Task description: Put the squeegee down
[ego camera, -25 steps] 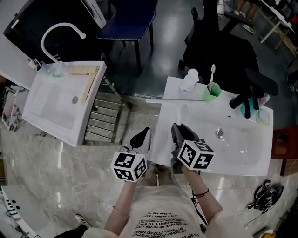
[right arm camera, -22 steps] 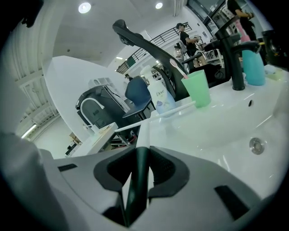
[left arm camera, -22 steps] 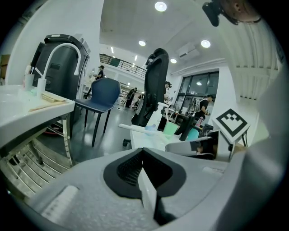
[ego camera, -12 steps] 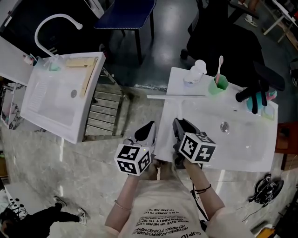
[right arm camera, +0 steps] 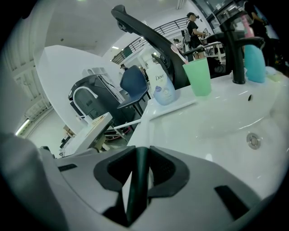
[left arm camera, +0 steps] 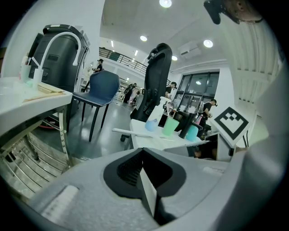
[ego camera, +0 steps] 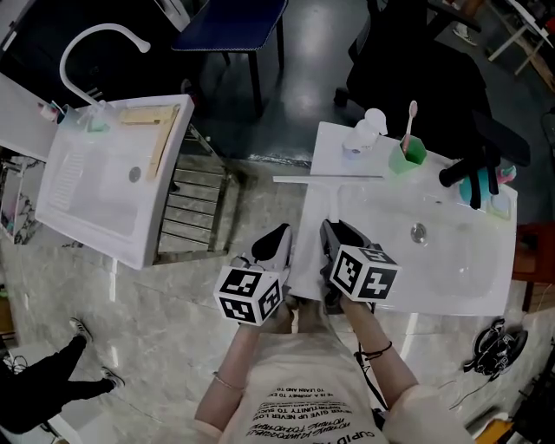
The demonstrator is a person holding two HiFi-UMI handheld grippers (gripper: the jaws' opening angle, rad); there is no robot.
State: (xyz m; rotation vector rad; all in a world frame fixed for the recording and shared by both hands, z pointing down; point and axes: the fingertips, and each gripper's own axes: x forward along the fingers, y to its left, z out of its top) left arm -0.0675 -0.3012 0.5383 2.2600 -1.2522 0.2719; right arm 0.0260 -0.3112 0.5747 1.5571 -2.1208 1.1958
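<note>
My right gripper (ego camera: 331, 232) hangs over the left rim of the white sink (ego camera: 451, 290), pointing down and away from me. In the right gripper view its jaws (right arm camera: 137, 158) are shut on a thin dark green strip (right arm camera: 137, 180), which seems to be part of the squeegee; the rest of it is hidden. My left gripper (ego camera: 276, 238) is just left of the sink's edge, over the floor. In the left gripper view its black pads (left arm camera: 131, 173) meet with nothing held between them.
On the sink's far side are a white Dove bottle (ego camera: 366, 130), a green cup with a toothbrush (ego camera: 406, 153), a black tap (ego camera: 468, 171) and a teal bottle (ego camera: 479, 189). A second white sink (ego camera: 95, 199), a metal rack (ego camera: 195, 221) and a blue chair (ego camera: 234, 26) stand left.
The right gripper has sunk a little toward the sink's rim. The left gripper has hardly moved. A passer-by's legs have shifted at the lower left of the head view.
</note>
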